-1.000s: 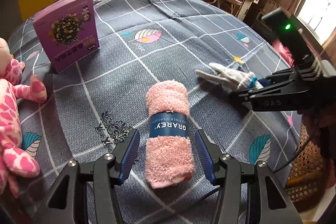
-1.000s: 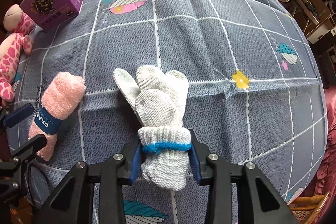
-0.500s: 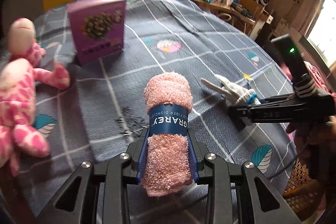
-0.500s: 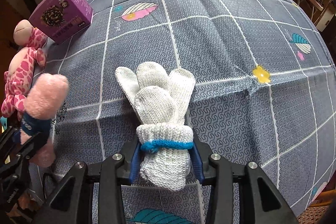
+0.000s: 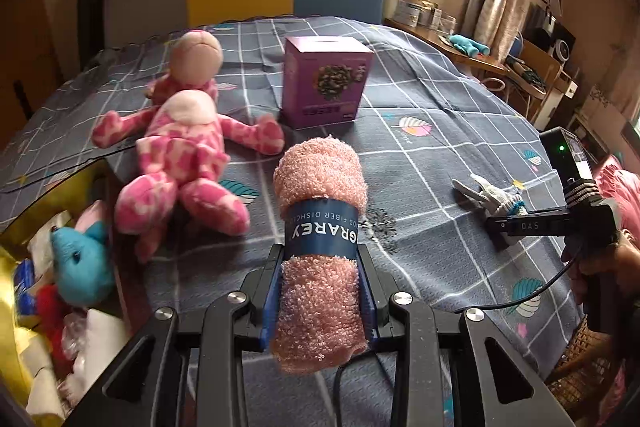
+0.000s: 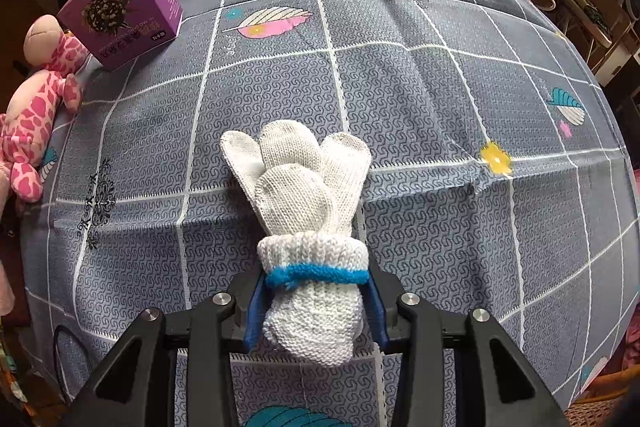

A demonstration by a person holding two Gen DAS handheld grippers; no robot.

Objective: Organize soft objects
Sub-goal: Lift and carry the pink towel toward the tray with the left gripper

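Gripping a rolled pink towel (image 5: 320, 259), the left gripper (image 5: 320, 301) holds it above the bed's left edge; the right gripper (image 6: 314, 301) clamps white knit gloves (image 6: 308, 211) lying mid-bedspread (image 6: 420, 87).

The bed (image 5: 432, 131) (grey checked cover) carries a pink plush toy (image 5: 180, 147) and purple box (image 5: 326, 83).

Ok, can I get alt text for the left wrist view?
The left gripper fingers clamp a rolled pink towel with a navy paper band above a grey checked bedspread. A pink spotted plush toy and purple cardboard box lie beyond.
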